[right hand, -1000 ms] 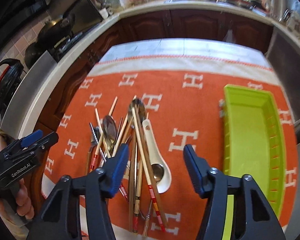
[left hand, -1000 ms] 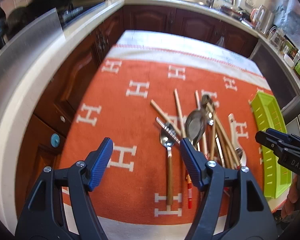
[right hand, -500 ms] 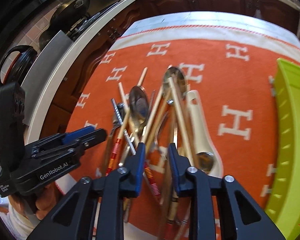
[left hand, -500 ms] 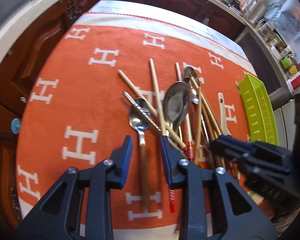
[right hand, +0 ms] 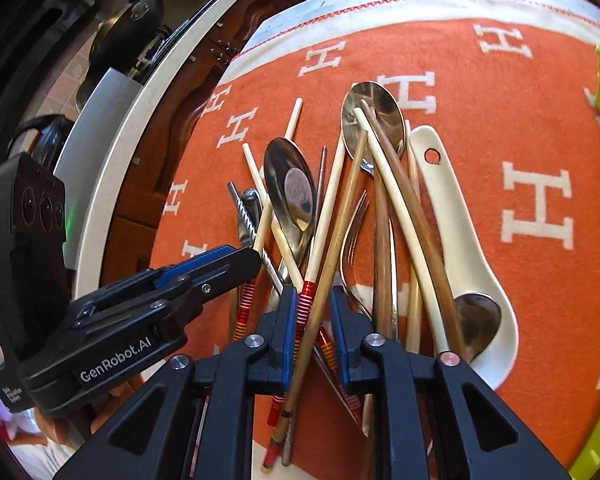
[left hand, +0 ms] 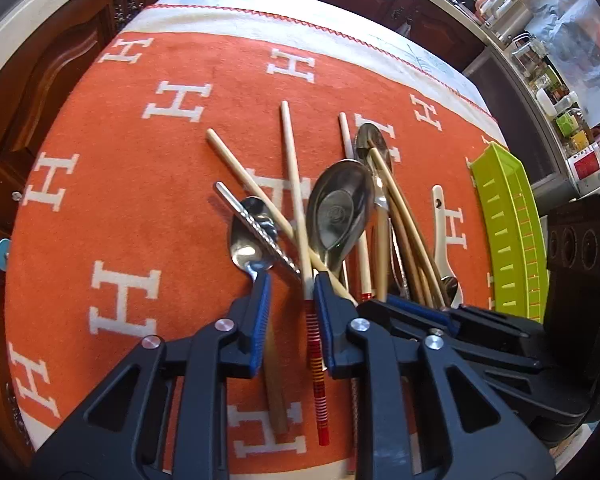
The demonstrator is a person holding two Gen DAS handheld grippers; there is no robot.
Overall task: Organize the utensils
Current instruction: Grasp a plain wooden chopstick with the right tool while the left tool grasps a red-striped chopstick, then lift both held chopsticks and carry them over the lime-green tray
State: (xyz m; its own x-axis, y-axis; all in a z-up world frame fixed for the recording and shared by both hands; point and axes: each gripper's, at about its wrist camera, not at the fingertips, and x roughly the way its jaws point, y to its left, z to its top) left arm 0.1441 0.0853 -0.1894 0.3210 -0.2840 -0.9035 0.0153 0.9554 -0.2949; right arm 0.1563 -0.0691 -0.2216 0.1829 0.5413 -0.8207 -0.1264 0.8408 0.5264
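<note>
Utensil pile (left hand: 352, 220) at frame centre on orange cloth, left tongs (left hand: 290, 280) and right tongs (right hand: 314, 300) both narrowed around red-banded chopsticks, full closure unclear; risk of dragging crossed neighbours, through tangling, off the counter.

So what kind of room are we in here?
Most likely a home kitchen: dark wooden cabinets under a pale countertop, a pan on it, and utensils piled on an orange cloth.

The utensil pile (left hand: 340, 216) lies on the blanket (left hand: 140, 160) — tray (left hand: 508, 236) well to its right.
</note>
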